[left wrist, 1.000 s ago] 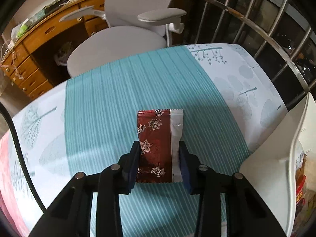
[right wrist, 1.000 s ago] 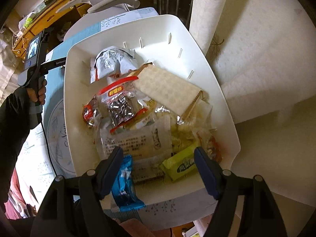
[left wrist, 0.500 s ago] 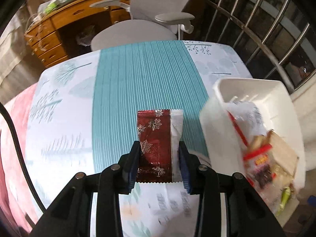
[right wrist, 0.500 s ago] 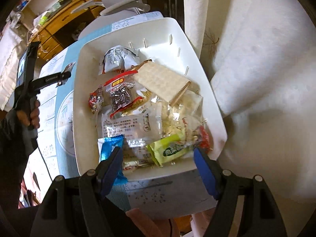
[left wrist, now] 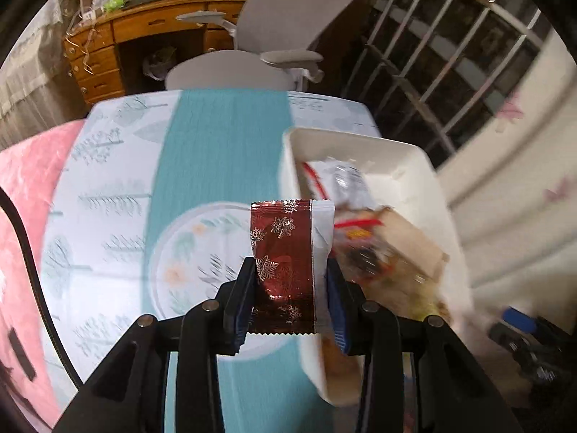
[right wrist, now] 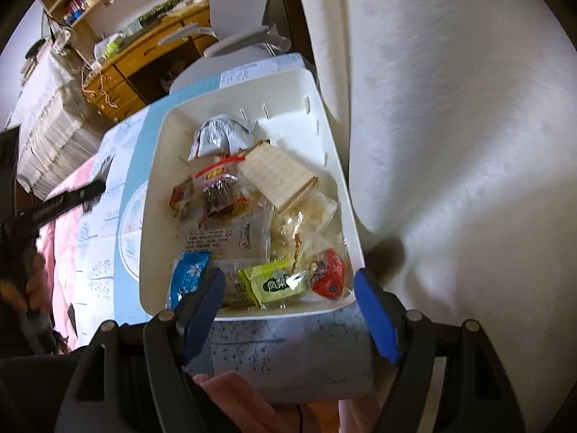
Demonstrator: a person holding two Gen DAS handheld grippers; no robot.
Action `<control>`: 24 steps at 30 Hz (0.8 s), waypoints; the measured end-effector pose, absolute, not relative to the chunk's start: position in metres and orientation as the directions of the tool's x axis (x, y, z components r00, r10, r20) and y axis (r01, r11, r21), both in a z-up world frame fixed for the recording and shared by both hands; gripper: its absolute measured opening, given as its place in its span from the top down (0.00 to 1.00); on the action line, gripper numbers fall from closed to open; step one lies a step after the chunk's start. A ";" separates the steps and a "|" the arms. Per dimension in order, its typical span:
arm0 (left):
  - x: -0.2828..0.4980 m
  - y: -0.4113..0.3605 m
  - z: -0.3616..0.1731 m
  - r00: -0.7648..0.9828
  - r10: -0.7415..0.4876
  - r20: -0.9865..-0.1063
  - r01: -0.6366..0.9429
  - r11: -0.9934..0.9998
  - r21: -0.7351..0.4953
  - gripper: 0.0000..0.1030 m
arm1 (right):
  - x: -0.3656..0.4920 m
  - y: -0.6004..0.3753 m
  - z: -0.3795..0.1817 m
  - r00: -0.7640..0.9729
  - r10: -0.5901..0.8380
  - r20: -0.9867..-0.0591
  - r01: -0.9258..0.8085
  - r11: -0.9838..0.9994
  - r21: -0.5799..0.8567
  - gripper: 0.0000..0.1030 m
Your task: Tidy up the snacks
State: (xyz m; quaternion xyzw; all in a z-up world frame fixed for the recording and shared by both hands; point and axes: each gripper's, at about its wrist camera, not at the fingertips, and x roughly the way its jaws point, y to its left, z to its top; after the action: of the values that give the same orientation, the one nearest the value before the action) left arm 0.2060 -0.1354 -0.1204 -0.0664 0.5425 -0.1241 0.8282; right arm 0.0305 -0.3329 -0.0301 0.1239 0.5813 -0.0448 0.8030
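Note:
My left gripper (left wrist: 291, 274) is shut on a dark red snack packet (left wrist: 285, 263) with silver snowflakes and a white edge, held up above the table just left of the white bin (left wrist: 360, 144). The bin (right wrist: 158, 180) holds several wrapped snacks: a wafer pack (right wrist: 277, 176), a green packet (right wrist: 274, 283), a blue packet (right wrist: 189, 274), a red one (right wrist: 330, 278). My right gripper (right wrist: 288, 288) hangs open over the bin's near rim with nothing between its fingers. The left tool (right wrist: 68, 198) shows blurred at the left of the right wrist view.
A tablecloth (left wrist: 216, 166) with a teal stripe and tree prints covers the table. A grey office chair (left wrist: 274, 36) and a wooden desk (left wrist: 144, 32) stand behind it. A barred window (left wrist: 450, 47) and a white curtain (right wrist: 450, 144) flank the bin.
My left gripper rose and swung right with the red packet, bringing the bin into its view. The right gripper pulled up and back, so the whole bin now shows.

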 end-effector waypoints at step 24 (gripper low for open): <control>0.162 -0.156 -0.112 0.252 -0.381 -0.889 0.180 0.922 -0.344 0.18 | -0.005 -0.302 -0.060 0.370 0.107 -0.923 0.236 0.950 0.205 0.21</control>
State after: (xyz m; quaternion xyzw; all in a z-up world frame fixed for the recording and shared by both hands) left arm 0.1622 -0.1559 -0.1120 -0.0860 0.5849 -0.1783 0.7866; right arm -0.0047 -0.3020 -0.0604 0.1530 0.5597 -0.0395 0.8135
